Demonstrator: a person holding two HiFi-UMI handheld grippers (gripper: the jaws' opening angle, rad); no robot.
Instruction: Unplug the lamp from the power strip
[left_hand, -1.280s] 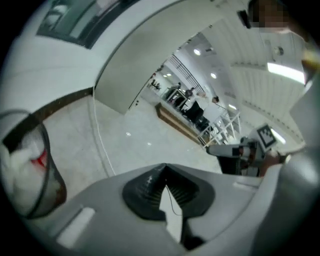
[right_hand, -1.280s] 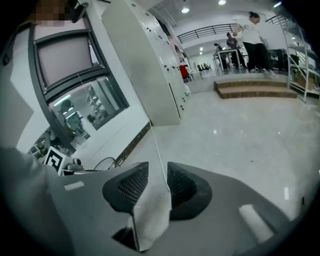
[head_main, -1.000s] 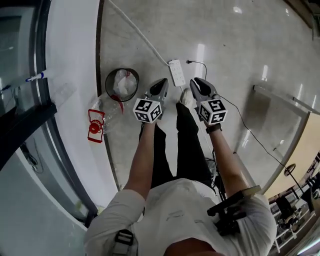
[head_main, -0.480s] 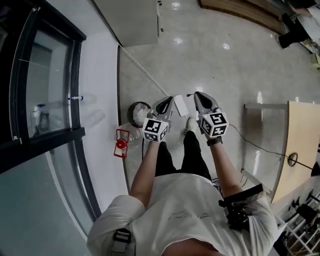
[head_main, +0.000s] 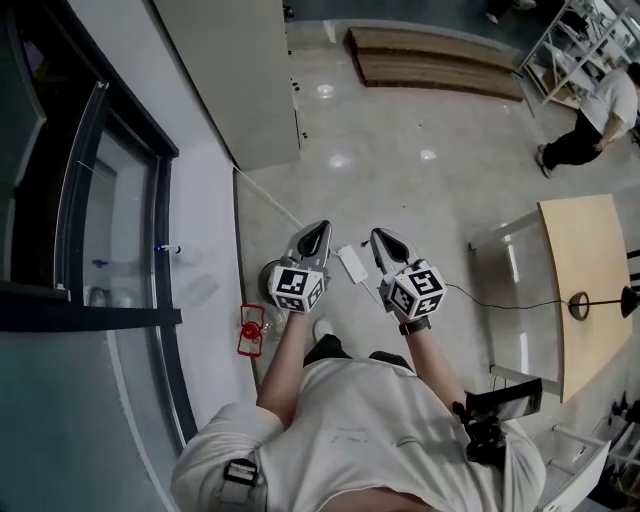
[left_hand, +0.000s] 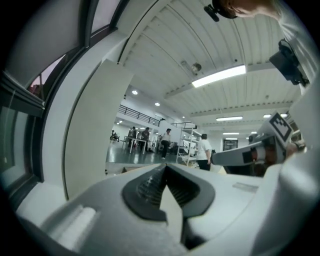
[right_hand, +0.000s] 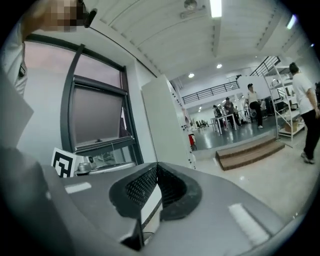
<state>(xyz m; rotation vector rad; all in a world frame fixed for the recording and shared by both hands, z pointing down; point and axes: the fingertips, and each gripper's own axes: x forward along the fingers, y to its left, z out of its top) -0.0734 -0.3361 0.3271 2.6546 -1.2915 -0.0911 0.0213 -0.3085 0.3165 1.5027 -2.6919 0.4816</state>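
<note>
The white power strip (head_main: 352, 265) lies on the pale floor far below, between my two grippers in the head view. A thin black cord (head_main: 500, 300) runs from beside my right wrist across to a black lamp (head_main: 600, 298) on the wooden table; its plug end is hidden behind the right gripper. My left gripper (head_main: 320, 229) and right gripper (head_main: 380, 238) are held level in the air, well above the strip. In the left gripper view the left gripper (left_hand: 165, 168) has its jaws shut on nothing. In the right gripper view the right gripper (right_hand: 156, 167) is shut too, and empty.
A round bin (head_main: 266, 274) and a red object (head_main: 250, 330) sit on the floor by the window wall at the left. The strip's white cable (head_main: 270, 200) runs toward a white panel. A wooden table (head_main: 585, 250) stands at the right, a low wooden platform (head_main: 440, 60) beyond, a person (head_main: 590, 125) far right.
Both grippers have risen far from the floor together with the head camera. The power strip, bin and cord now look smaller and farther below. The hall beyond has come into sight.
</note>
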